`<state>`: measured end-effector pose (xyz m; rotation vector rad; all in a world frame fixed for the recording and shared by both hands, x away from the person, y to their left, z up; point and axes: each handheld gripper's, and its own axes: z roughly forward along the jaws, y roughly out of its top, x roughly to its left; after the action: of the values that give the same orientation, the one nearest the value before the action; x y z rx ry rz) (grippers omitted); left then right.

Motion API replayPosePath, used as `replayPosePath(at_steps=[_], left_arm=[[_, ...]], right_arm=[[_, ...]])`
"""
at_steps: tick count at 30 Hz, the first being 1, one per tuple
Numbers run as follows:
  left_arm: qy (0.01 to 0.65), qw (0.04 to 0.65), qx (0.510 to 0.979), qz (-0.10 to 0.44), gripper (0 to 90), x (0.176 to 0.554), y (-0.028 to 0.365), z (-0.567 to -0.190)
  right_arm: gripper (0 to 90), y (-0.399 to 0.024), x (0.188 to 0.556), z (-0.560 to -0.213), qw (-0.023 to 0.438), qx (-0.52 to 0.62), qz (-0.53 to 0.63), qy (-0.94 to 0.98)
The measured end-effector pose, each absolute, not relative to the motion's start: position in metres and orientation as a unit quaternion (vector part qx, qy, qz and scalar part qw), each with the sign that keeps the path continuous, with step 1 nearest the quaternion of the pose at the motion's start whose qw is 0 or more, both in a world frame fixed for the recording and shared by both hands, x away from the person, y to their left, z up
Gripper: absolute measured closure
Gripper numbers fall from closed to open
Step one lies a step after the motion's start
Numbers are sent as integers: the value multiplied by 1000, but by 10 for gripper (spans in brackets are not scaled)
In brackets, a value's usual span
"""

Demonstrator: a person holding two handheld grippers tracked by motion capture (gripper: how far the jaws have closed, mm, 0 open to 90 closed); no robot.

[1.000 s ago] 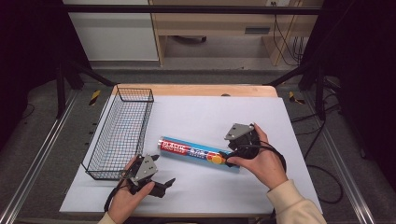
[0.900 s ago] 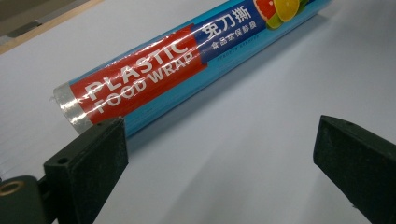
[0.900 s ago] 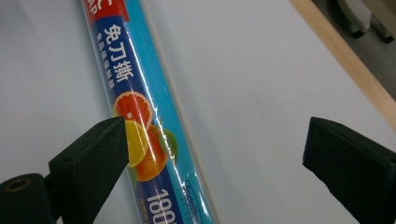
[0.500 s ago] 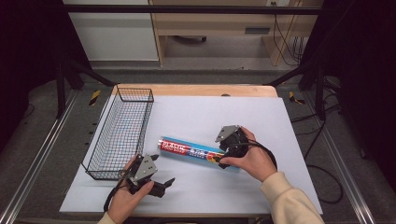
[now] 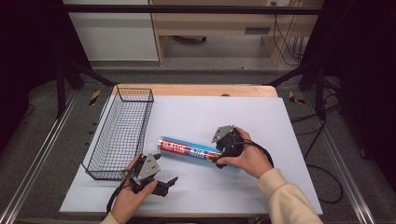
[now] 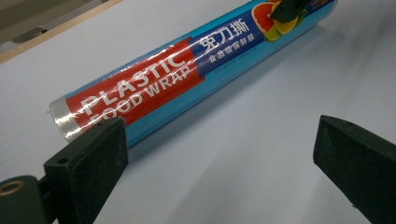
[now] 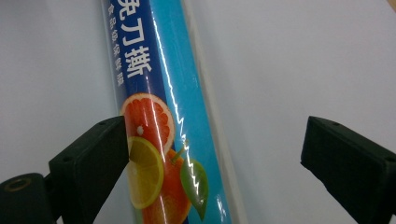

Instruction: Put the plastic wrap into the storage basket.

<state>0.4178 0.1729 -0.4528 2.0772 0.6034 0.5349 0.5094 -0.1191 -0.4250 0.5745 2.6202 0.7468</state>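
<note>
Two grippers: both spread, nothing pinched
Roll: plastic wrap roll (image 5: pixel 195 150) lies flat on white mat (image 5: pixel 261 116), mid-table, just right of wire basket (image 5: pixel 122 133)
Right gripper (image 7: pixel 212 154): jaws straddle the roll's fruit-print end, pads not pressing
Left gripper (image 6: pixel 219 158): low over mat near the roll's other end, jaws wide
</note>
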Motion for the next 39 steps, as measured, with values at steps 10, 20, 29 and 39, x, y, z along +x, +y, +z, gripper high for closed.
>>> replayPosePath(at_steps=[10,20,29,39], left_arm=[[232,448,835,221,35,419,155,-447],[198,441,847,223,34,425,142,-439],[164,427,860,227,34,440,148,-430],[175,443,852,219,41,457,157,-436]], right_arm=[[93,-118,510,-430,170,197,267,928],[109,-112,511,-433,155,182,265,934],[109,-113,512,-436,148,185,256,937],[115,-109,513,-444,136,182,241,943]])
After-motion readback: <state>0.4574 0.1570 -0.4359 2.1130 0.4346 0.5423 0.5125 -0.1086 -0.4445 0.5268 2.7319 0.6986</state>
